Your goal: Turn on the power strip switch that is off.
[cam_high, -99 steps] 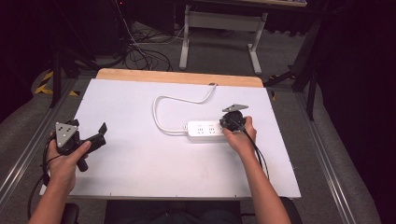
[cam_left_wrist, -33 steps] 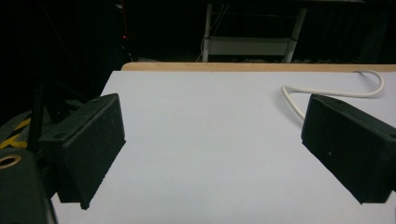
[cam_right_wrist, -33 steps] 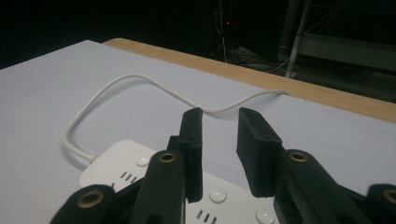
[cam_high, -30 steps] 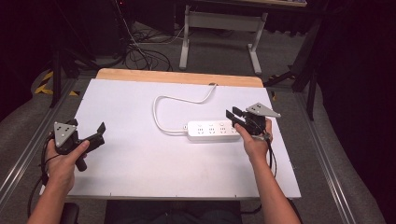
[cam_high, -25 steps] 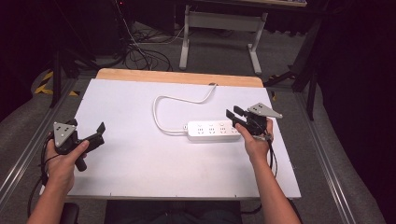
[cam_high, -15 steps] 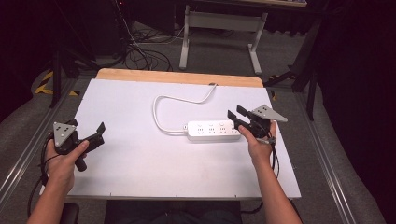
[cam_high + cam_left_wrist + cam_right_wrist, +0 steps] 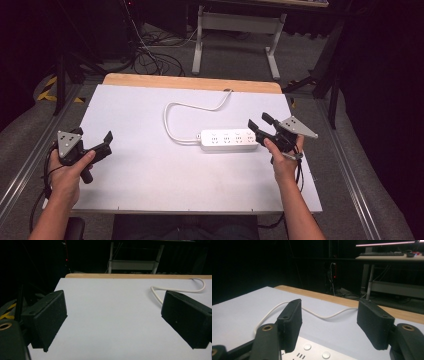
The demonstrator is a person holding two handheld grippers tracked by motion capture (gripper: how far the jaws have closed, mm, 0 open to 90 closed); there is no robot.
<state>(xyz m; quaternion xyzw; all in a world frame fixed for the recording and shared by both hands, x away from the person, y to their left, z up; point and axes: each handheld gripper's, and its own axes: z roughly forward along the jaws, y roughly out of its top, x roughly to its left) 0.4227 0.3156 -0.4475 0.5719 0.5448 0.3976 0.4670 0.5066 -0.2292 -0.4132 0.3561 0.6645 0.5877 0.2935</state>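
A white power strip [image 7: 229,140] lies flat on the white table [image 7: 150,180], right of centre. Its white cable [image 7: 172,107] loops to the left and then runs back to the far edge. My right gripper [image 7: 258,121] hovers just off the strip's right end, open, with nothing between its jaws. In the right gripper view the strip [image 7: 317,352] lies low between the jaws of the right gripper [image 7: 329,325], and the cable [image 7: 322,315] curves beyond. My left gripper [image 7: 93,134] is open near the table's left edge, far from the strip. The left gripper view shows the left gripper [image 7: 112,320] over bare table, with the cable [image 7: 175,290] at the right.
A wooden strip [image 7: 190,82] borders the table's far edge. Metal rails [image 7: 25,170] run along both sides of the table. Behind it stand a grey desk frame [image 7: 235,22] and tangled cables [image 7: 150,55] on the floor.
My right gripper has drawn back from above the strip's right end to a spot just right of it. The left gripper and the strip have stayed put.
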